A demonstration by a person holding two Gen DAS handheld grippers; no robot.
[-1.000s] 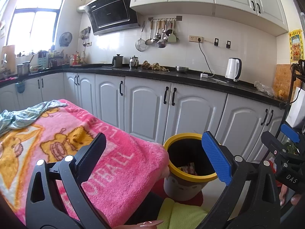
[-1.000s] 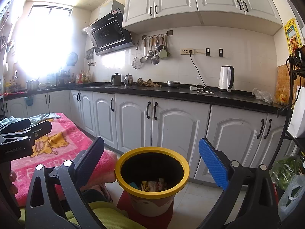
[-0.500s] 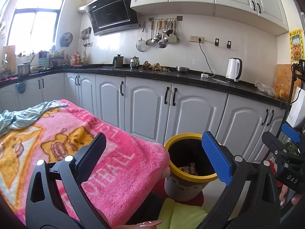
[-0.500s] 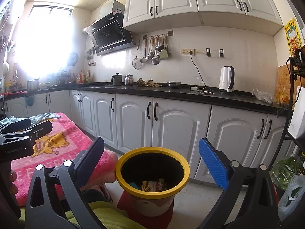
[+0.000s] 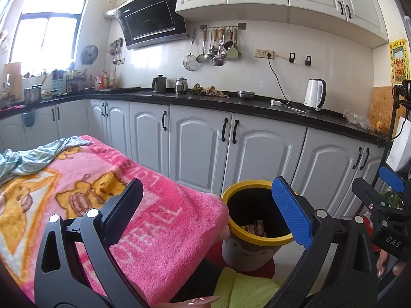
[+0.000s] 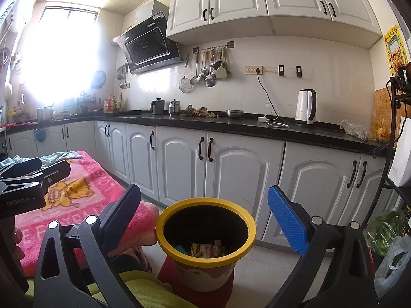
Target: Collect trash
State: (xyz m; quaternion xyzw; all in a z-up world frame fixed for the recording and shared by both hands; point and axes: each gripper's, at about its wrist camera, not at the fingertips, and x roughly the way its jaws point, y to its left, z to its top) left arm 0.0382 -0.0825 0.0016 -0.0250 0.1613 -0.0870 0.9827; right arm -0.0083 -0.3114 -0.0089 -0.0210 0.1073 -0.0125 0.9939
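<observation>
- While both are held up with nothing between the fingers, the left gripper [image 5: 208, 210] and the right gripper [image 6: 204, 217] stand wide open.
- Just ahead of the right gripper, and ahead-right of the left one, sits the yellow-rimmed bin [image 6: 205, 259], with wrappers [image 6: 205, 250] at its bottom.
- Beneath the left gripper spreads a pink blanket [image 5: 159, 231], its corner touching the bin's rim.
- Beyond both run white cabinets [image 6: 231, 172].

Quick count: one yellow-rimmed trash bin [image 6: 205, 233], one pink blanket [image 5: 108, 205], one white kettle [image 6: 305, 106], one range hood [image 6: 149, 48], two small pots [image 6: 167, 106] on the counter, one steel bowl [image 6: 234, 113], and two grippers, both wide open.
</observation>
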